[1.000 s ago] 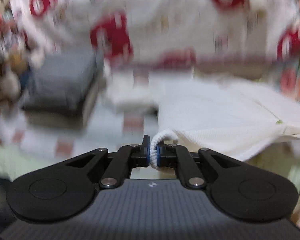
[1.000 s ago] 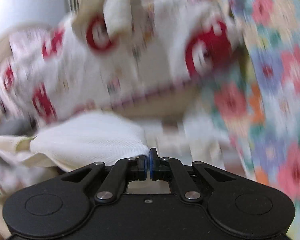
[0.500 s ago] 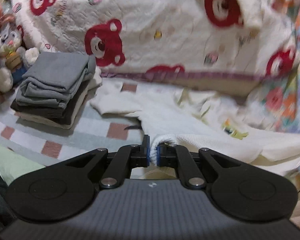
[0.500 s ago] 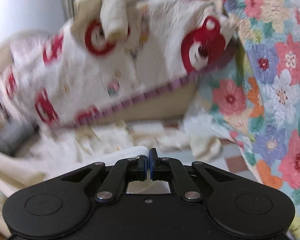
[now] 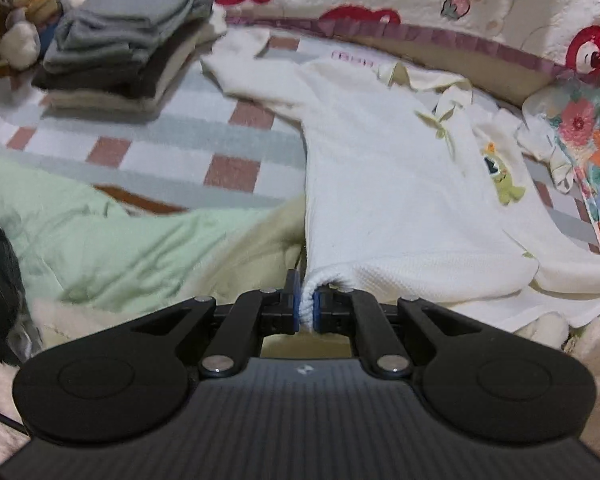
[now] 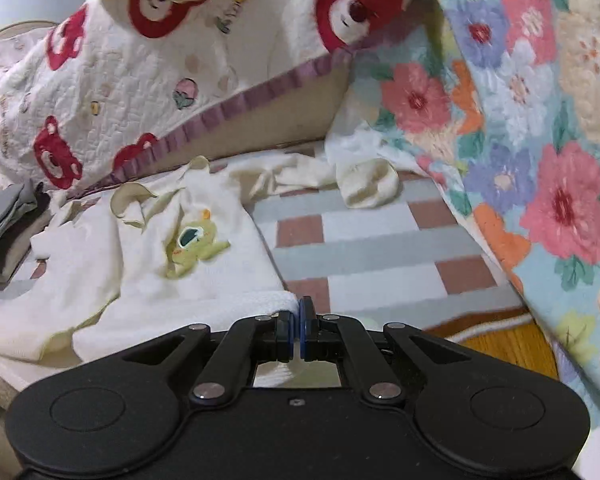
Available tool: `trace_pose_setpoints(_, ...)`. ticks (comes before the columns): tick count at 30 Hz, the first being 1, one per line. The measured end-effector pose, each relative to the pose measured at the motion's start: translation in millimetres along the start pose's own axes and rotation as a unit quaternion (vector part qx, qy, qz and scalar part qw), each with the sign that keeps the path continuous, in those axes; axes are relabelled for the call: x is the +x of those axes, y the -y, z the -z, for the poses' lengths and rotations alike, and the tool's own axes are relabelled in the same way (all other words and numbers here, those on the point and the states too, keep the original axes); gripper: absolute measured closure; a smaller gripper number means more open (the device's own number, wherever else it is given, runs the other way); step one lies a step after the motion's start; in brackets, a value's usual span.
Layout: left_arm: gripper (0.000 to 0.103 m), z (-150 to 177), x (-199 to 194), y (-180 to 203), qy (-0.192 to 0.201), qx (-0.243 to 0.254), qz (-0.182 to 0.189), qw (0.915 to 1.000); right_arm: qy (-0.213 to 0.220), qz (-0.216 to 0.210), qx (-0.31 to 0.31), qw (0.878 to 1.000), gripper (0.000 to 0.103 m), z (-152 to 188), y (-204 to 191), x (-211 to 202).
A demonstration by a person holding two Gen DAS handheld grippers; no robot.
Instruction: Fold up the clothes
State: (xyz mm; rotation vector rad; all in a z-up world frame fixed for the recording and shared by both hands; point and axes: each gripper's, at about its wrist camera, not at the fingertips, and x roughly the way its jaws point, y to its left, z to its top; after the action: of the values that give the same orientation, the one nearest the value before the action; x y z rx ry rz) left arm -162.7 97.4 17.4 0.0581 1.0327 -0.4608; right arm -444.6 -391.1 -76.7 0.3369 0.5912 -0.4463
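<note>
Gripping 1 white shirt (image 5: 380, 184): 2 tongs, L (image 5: 307, 307) + R (image 6: 299, 334).

cream top (image 5: 384, 184) | frog motif | spread, apparently flat | hem pinched

The cream garment (image 5: 380, 184) is soft waffle-textured cloth with a ribbed hem, lying on a flat woven checked mat (image 5: 172, 136), beside a puffy quilted bear blanket (image 6: 112, 92), while both grippers' bodies are matt black plastic with shiny metal pins.
</note>
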Motion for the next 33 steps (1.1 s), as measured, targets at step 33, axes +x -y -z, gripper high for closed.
trace_pose_setpoints(33, 0.095, -17, -1, 4, 0.032, 0.001, 0.035, 0.9989, -0.259, -0.374, 0.032, 0.89, 0.067, 18, -127, 130)
